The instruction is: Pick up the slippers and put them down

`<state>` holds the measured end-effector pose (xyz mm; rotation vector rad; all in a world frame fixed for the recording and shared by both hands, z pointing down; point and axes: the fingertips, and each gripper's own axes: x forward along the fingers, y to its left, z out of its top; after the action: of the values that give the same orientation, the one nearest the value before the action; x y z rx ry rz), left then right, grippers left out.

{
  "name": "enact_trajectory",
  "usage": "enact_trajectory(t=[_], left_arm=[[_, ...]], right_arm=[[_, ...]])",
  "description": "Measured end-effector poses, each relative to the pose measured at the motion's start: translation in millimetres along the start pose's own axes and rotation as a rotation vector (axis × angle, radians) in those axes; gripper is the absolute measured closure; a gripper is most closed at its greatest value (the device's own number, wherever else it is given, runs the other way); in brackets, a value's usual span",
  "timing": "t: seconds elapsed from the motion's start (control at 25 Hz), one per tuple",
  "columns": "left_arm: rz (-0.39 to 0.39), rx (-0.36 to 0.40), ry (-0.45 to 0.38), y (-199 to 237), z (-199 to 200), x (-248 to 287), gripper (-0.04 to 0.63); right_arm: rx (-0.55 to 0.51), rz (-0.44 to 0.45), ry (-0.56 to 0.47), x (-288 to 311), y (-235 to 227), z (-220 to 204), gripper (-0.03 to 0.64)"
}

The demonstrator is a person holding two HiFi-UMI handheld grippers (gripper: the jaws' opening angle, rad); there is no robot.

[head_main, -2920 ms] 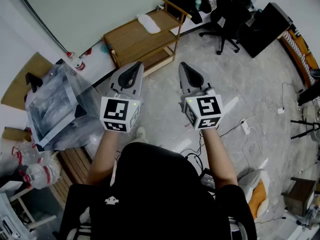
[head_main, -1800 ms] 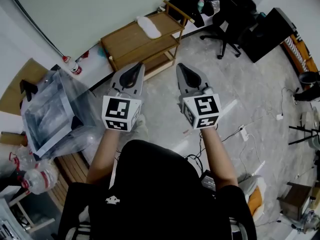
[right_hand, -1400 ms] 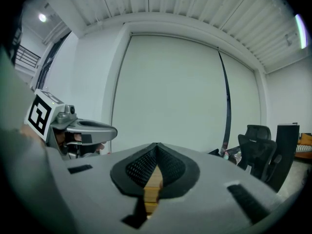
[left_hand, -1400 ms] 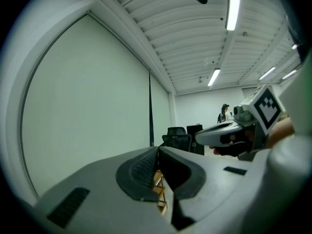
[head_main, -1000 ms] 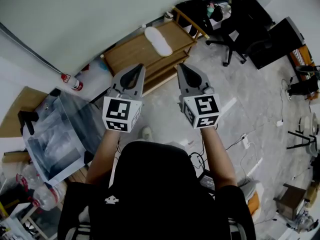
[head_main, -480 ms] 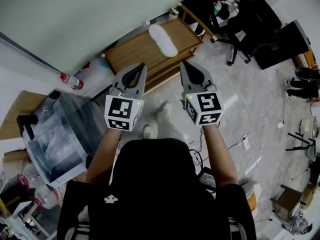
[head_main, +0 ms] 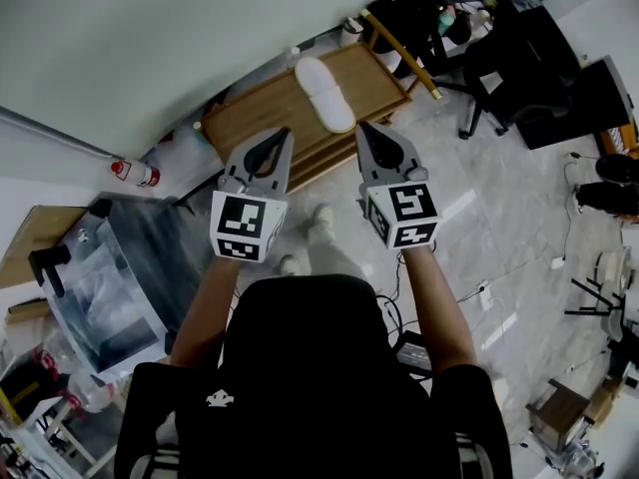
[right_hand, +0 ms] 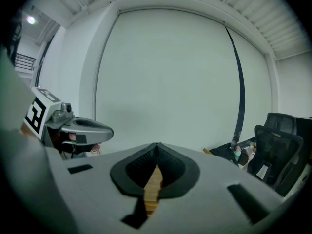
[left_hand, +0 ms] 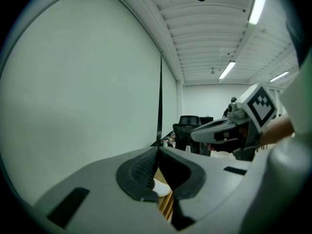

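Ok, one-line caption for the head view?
Left claw and right claw, both shut, point toward white slippers on a wooden shelf.

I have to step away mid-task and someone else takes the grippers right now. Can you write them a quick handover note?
Left gripper: shut, empty.
Right gripper: shut, empty.
Both are held side by side, pointing toward the wooden rack.
The white slippers lie on the rack's top shelf, untouched.
Done: nothing yet.
Left: reach the slippers, open the jaws, pick them up, then put them down.
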<state>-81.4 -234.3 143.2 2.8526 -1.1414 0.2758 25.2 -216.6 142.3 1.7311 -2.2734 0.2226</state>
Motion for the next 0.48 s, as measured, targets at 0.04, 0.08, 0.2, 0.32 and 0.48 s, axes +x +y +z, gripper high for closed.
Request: enact_trajectory(t=[0.04, 0.08, 0.2, 0.32, 0.48], left_arm=[[-0.001, -0.012, 0.009, 2, -1, 9, 0.591], [0.0, -0.022, 0.017, 4, -2, 17, 0.591], [0.019, -0.036, 0.04, 15, -12, 37, 0.591], [0.037, -0.058, 0.07, 26, -22, 59, 0.589], [0.061, -0.073, 0.116, 35, -40, 87, 0.591]], right_arm=[[-0.001, 0.011, 0.013, 8, -5, -2, 0.629], [-0.004, 0.022, 0.027, 17, -9, -4, 0.629], [-0.017, 0.057, 0.07, 41, -19, -15, 0.629], [-0.019, 0.09, 0.13, 64, -31, -31, 0.629], [-0.021, 0.142, 0.195, 96, -48, -54, 0.629]])
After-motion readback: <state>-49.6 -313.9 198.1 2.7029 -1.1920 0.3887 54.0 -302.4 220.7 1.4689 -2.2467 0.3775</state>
